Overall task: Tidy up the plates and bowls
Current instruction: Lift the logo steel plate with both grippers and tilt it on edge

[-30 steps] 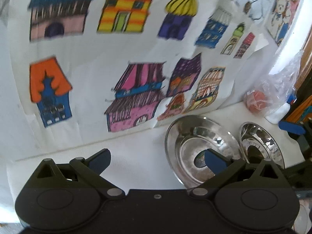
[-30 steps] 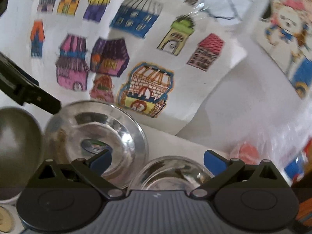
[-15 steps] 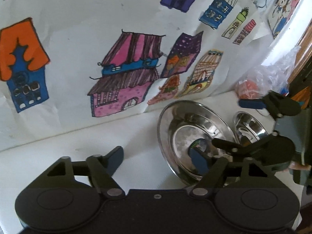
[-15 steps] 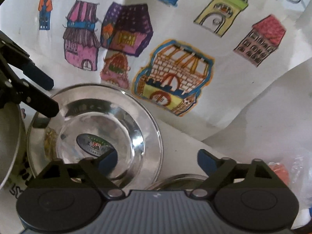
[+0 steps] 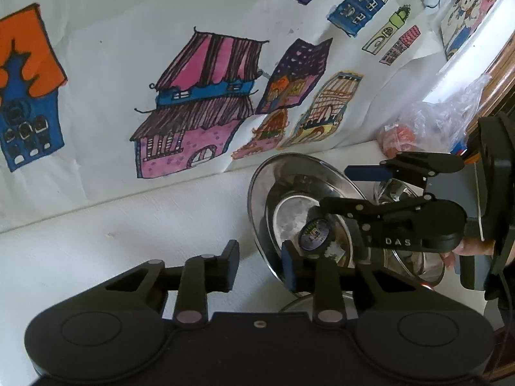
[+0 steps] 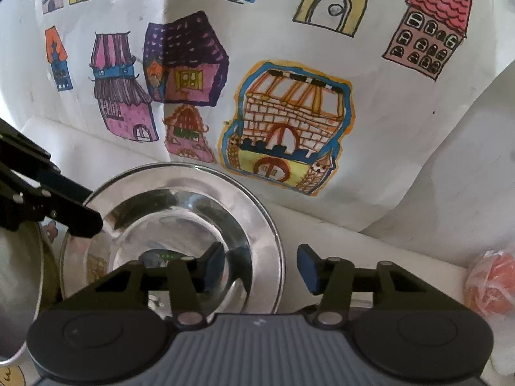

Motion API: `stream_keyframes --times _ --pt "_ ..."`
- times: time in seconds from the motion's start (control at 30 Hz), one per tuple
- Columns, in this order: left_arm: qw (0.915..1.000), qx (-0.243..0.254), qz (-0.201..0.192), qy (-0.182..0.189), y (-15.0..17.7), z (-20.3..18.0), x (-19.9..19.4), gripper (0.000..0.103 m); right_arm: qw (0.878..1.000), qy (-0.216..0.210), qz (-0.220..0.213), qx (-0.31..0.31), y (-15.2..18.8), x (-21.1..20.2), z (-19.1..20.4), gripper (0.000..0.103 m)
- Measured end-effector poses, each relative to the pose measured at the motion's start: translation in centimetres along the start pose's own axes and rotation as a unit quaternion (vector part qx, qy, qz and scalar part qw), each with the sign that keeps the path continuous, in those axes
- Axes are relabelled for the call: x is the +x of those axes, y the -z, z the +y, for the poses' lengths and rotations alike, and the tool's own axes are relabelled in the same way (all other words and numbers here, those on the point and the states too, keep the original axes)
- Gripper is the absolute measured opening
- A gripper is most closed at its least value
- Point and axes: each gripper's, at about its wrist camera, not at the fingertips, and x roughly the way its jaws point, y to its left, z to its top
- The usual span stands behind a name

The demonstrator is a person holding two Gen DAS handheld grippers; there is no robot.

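Plate (image 6: 257, 212): a shiny steel dish with a broad flat rim and a sunken round centre, standing tilted on the white table (image 5: 112, 225) close to the wall sheet of coloured house drawings (image 5: 199, 103). A small round sticker (image 5: 314, 234) with dark and green print sits in its well, and the polished metal mirrors the room and the black tools around it. In the left wrist view the left gripper (image 5: 260, 265) straddles the plate's near left rim, one blue-faced pad outside and one inside; its jaws have just been closing to a narrow gap, with the rim between them, though whether the pads already press on the metal cannot be told. In the right wrist view the right gripper (image 6: 260, 267) straddles the plate's right rim, its jaws half closed and just lately narrowing, the pads visibly clear of the metal on both sides. A steel bowl (image 5: 394, 193) lies just behind the right gripper, largely hidden by it. A second metal dish (image 6: 19, 276) shows at the left edge of the right wrist view, beside the plate. A clear bag (image 5: 428, 125) holding something orange-red rests near the wall at the right.
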Motion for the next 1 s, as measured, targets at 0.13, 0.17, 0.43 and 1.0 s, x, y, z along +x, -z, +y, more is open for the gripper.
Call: stream_keyframes --times 0.13,0.17,0.43,1.0 --pt "1.0 0.004 0.001 0.001 0.1 -0.2 0.0 0.027 1.0 -0.004 -0.001 0.009 -0.2 0.0 -0.2 0.045" --pt "1.0 0.003 0.001 0.002 0.1 -0.3 0.0 0.026 1.0 -0.005 -0.002 0.011 -0.1 -0.4 0.1 0.045" --pt "1.0 0.002 -0.003 0.002 0.2 -0.6 0.0 0.018 0.999 0.004 -0.016 0.034 0.2 -0.7 0.2 0.035" --pt "0.9983 -0.043 -0.033 -0.021 -1.1 -0.8 -1.4 0.01 0.993 0.031 -0.072 0.085 0.1 -5.1 -0.8 0.03"
